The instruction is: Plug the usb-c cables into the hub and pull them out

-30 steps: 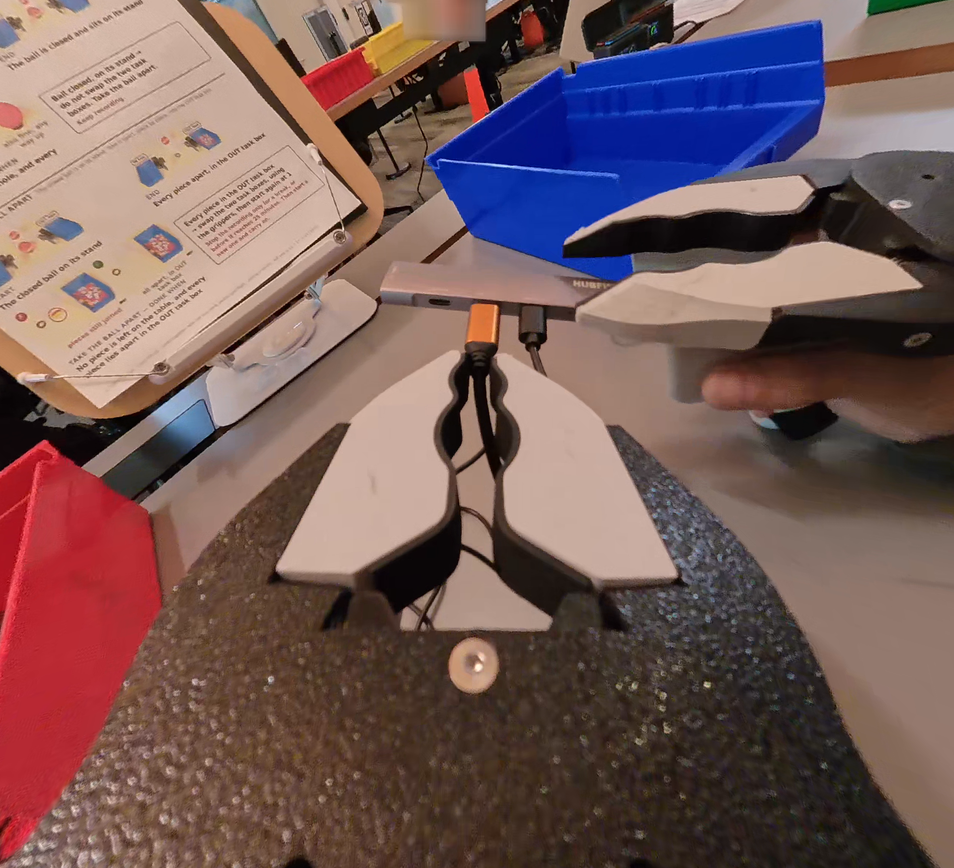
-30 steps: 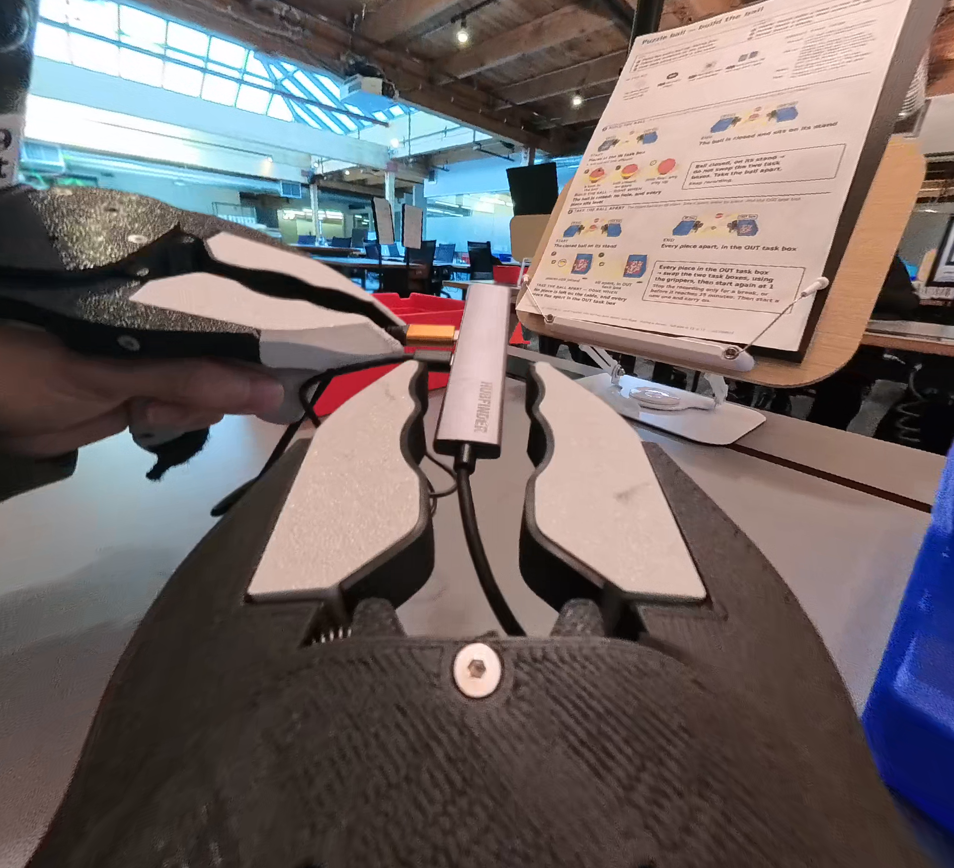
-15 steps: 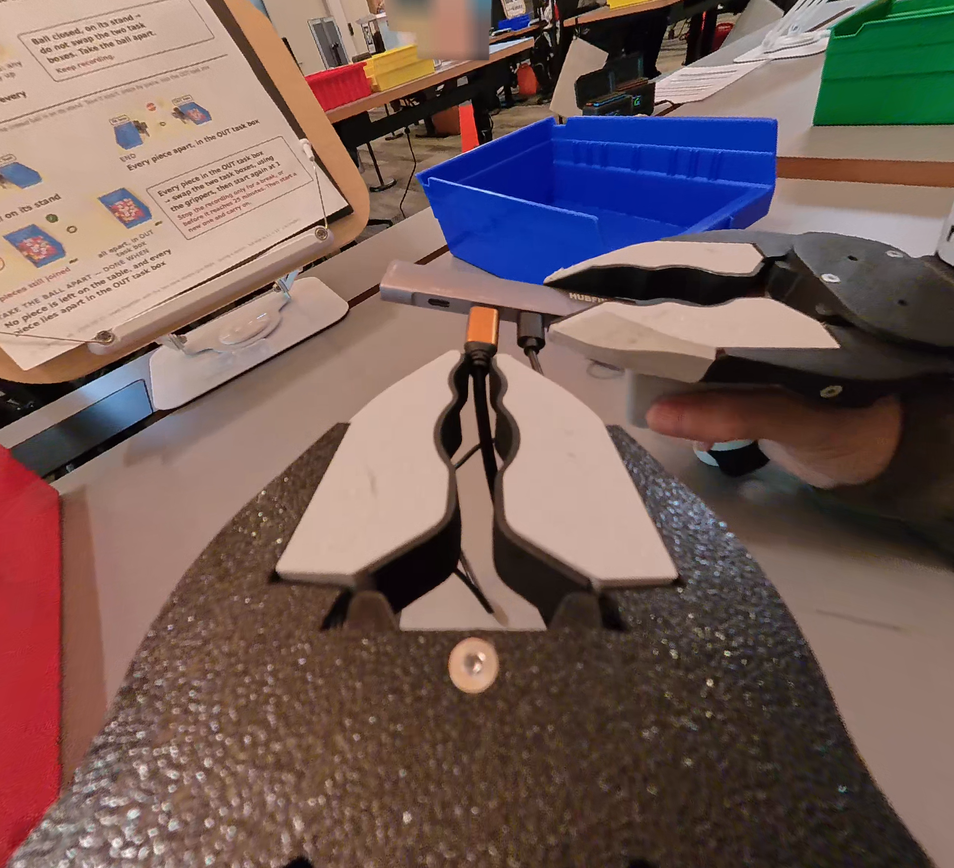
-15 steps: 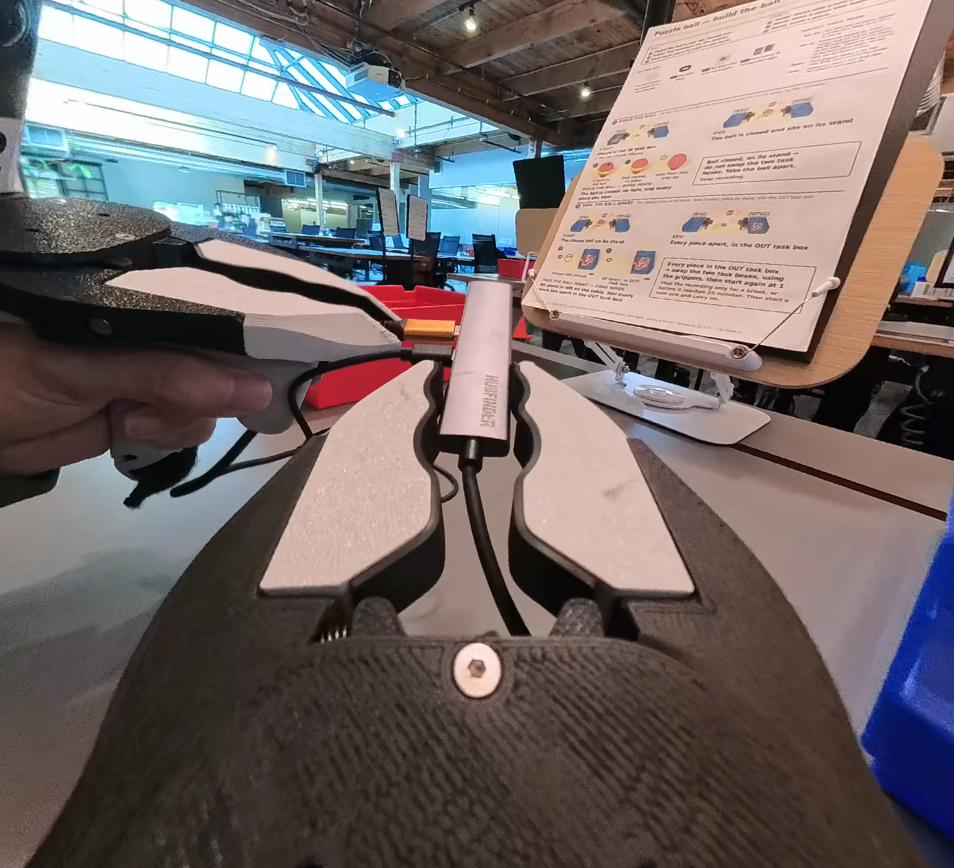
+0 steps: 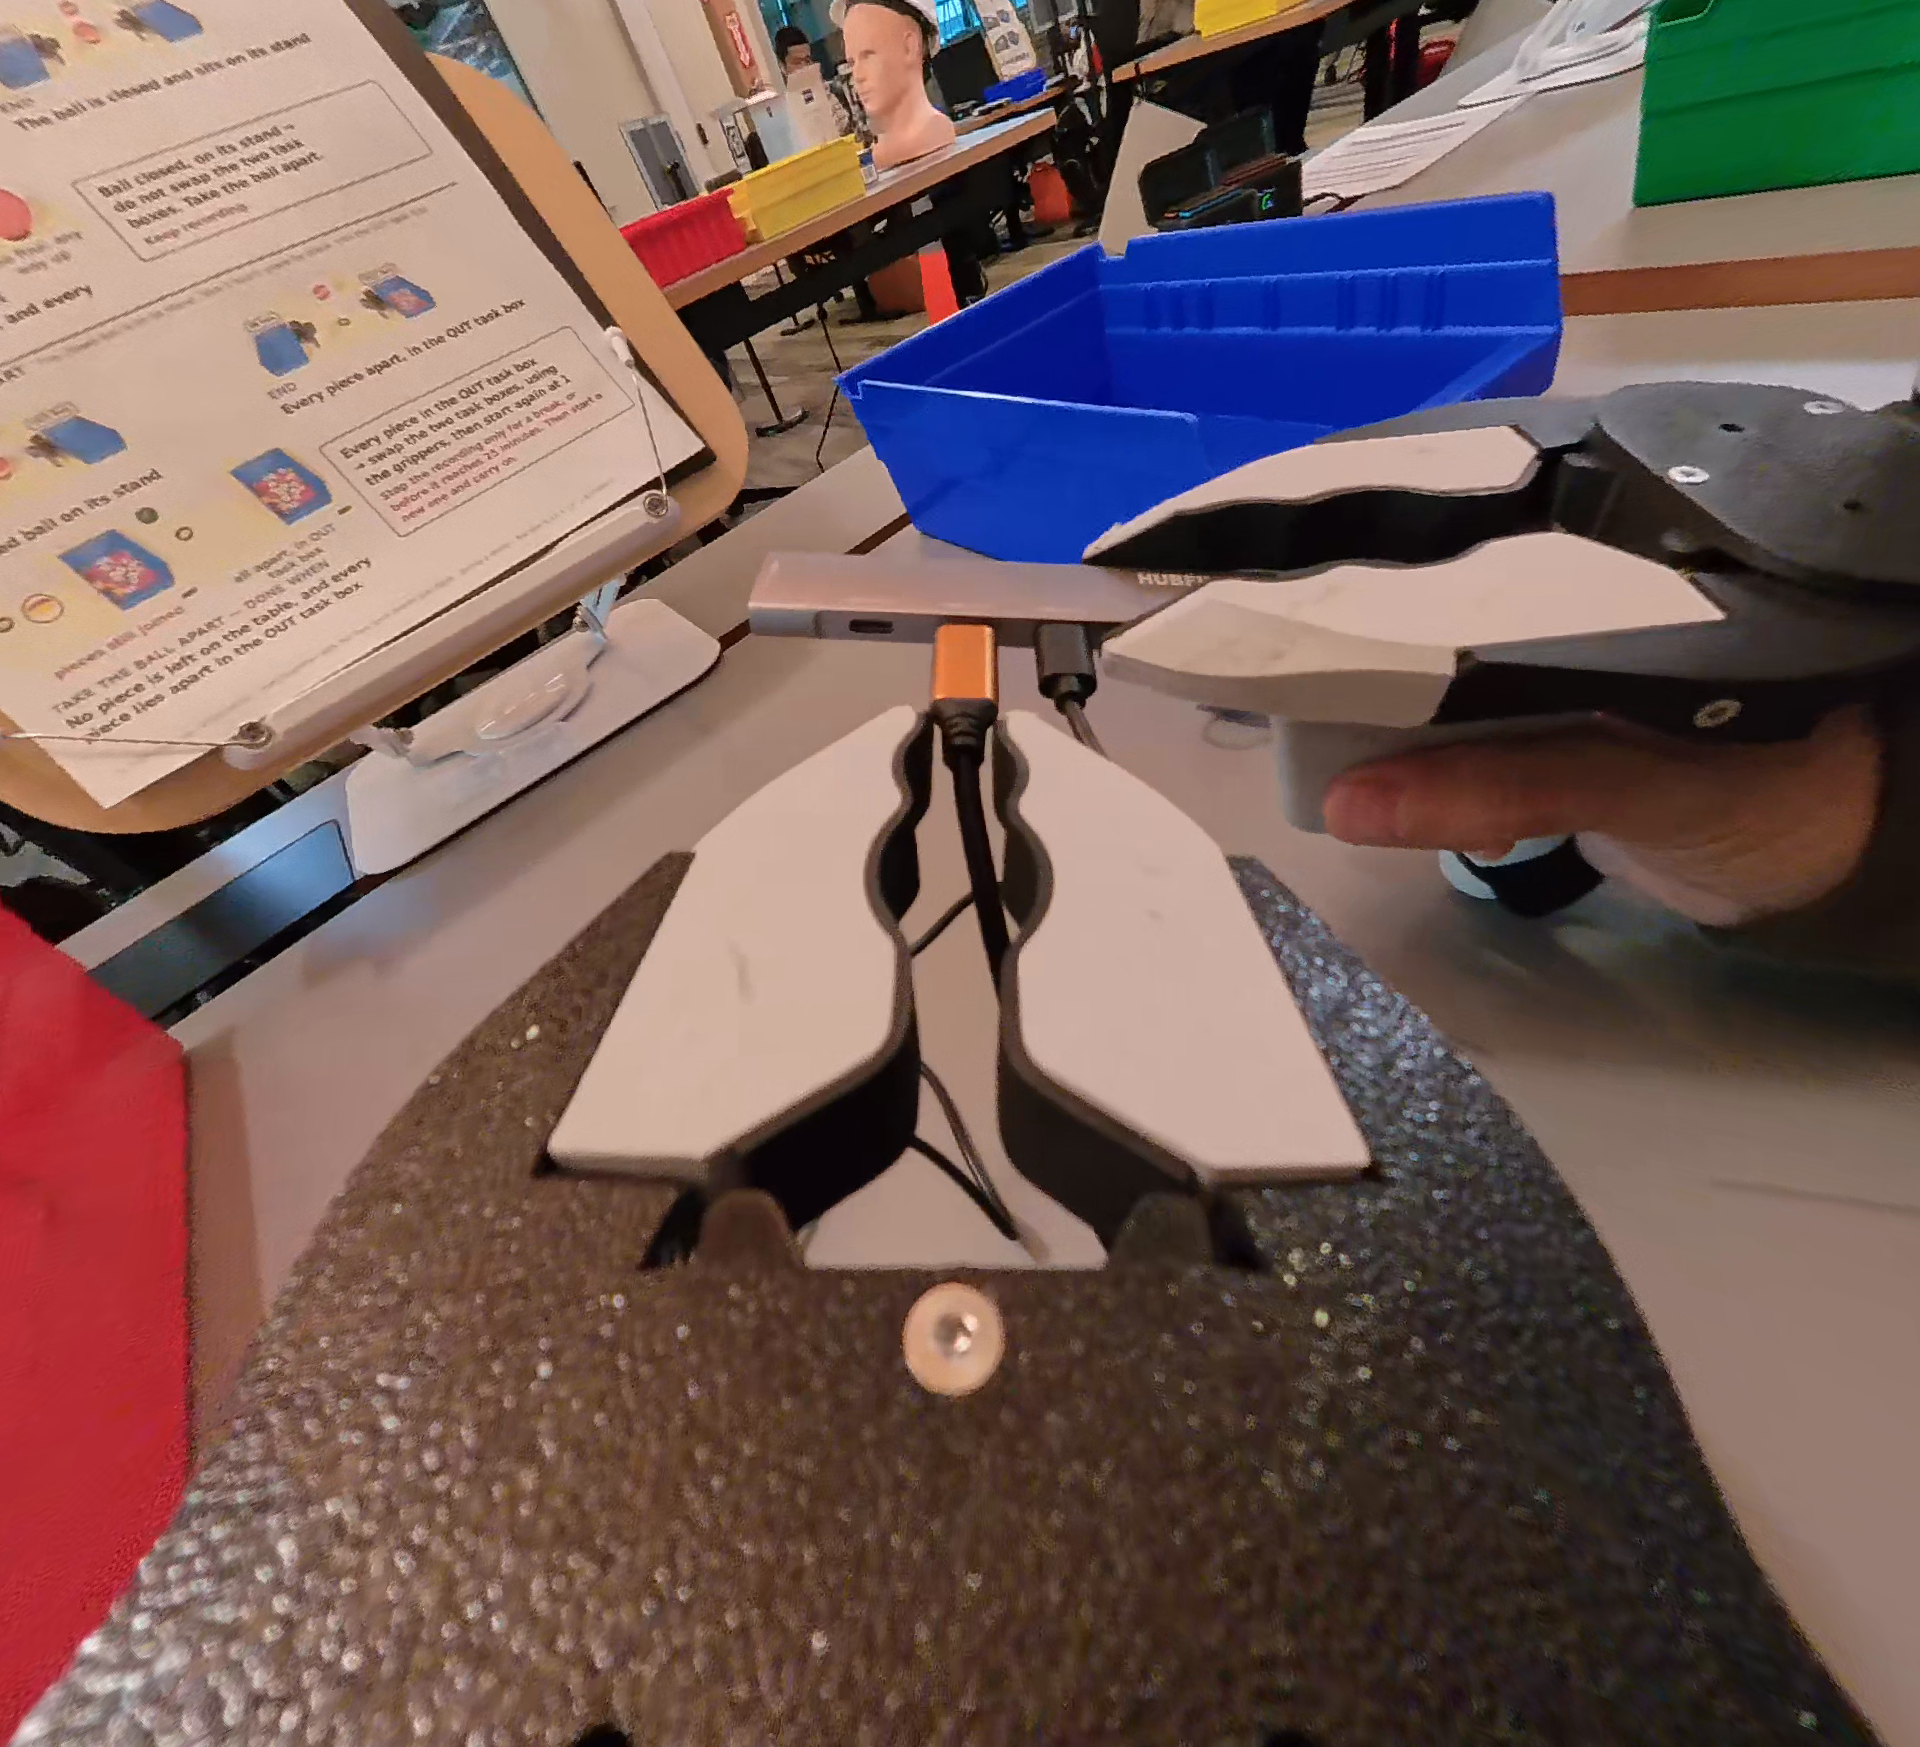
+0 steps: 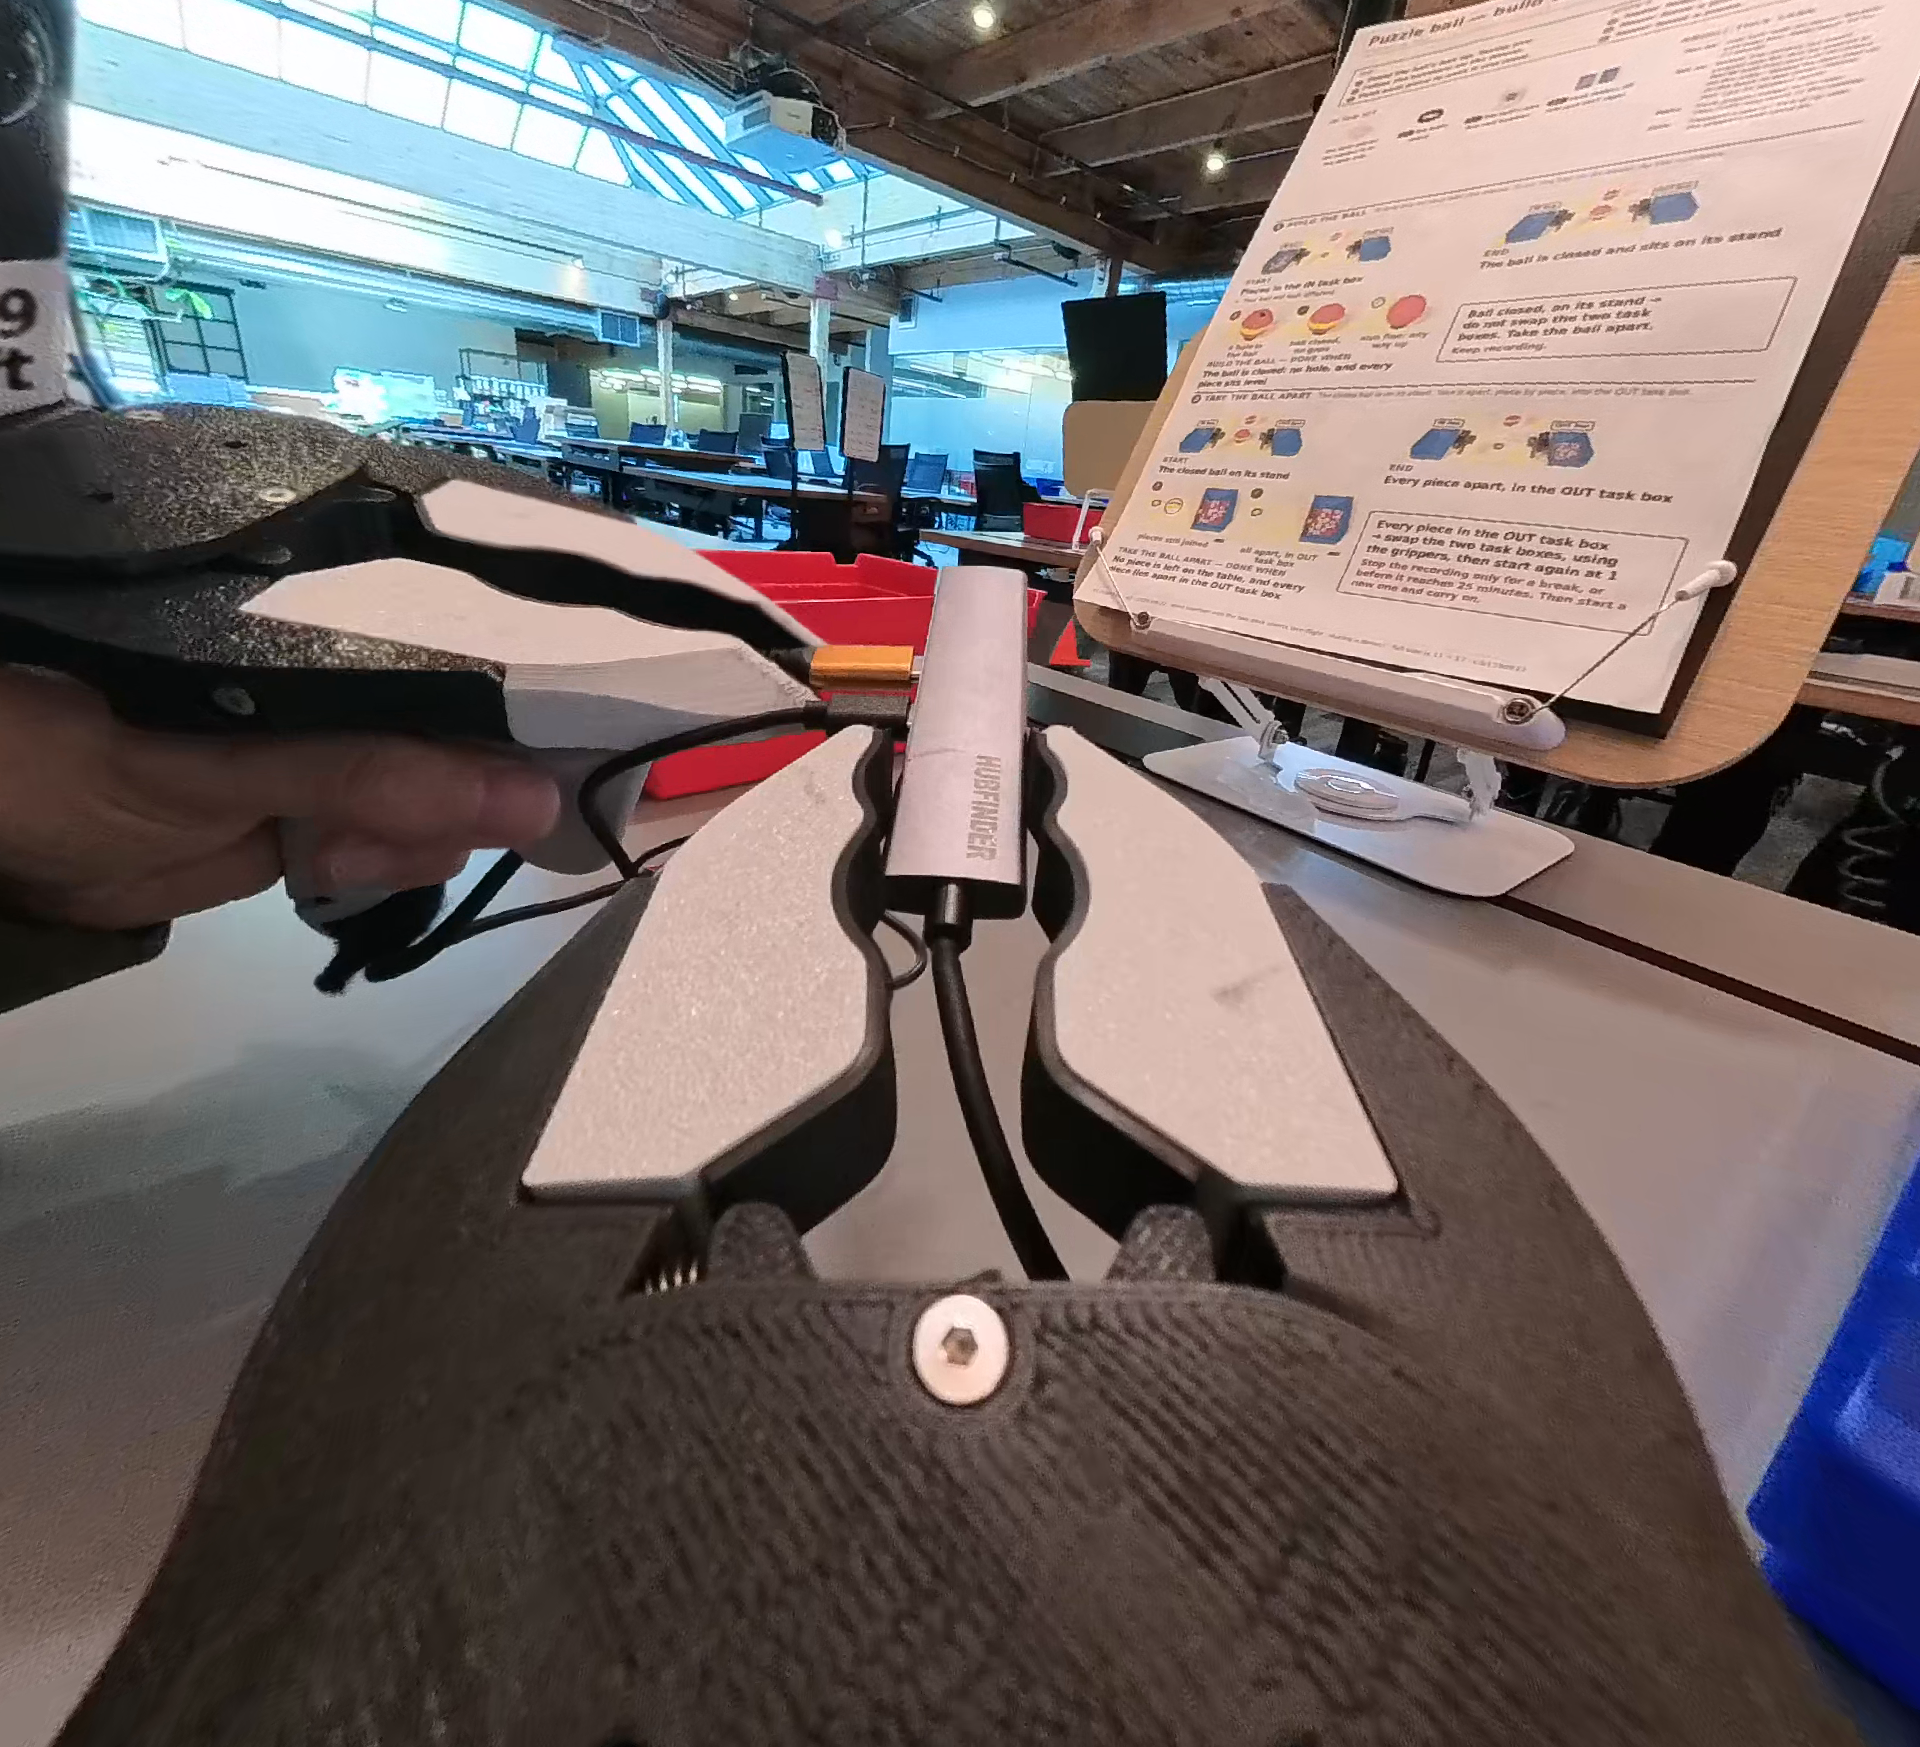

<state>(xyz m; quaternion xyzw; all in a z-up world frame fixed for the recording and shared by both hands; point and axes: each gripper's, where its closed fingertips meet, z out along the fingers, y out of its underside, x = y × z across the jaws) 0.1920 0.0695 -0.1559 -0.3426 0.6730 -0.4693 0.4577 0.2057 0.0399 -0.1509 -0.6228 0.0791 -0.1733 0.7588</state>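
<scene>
A grey usb-c hub (image 5: 935, 591) is held just above the table, also seen in the right wrist view (image 6: 971, 658). An orange-plug cable (image 5: 963, 663) and a black-plug cable (image 5: 1065, 658) sit in its side ports. My left gripper (image 5: 961, 731) is shut on the orange cable's black strain relief, right behind the plug. My right gripper (image 6: 961, 741) is shut on the hub's near end, with the hub's own black lead (image 6: 966, 1074) running back between its fingers. It shows in the left wrist view (image 5: 1101, 601), and the left gripper shows in the right wrist view (image 6: 805, 658).
A blue bin (image 5: 1247, 367) stands behind the hub. A red bin (image 5: 83, 1230) is at my near left. An instruction sheet on a wooden stand (image 5: 260, 347) rises to the left. A green bin (image 5: 1787, 87) sits far right. Loose black cable (image 6: 499, 908) lies on the table. Left and right tips are no more than a few centimetres apart.
My right gripper's fingers have closed in onto the hub. Both views have tilted up slightly. The orange and black plugs stay in their ports and my left gripper keeps its hold.
</scene>
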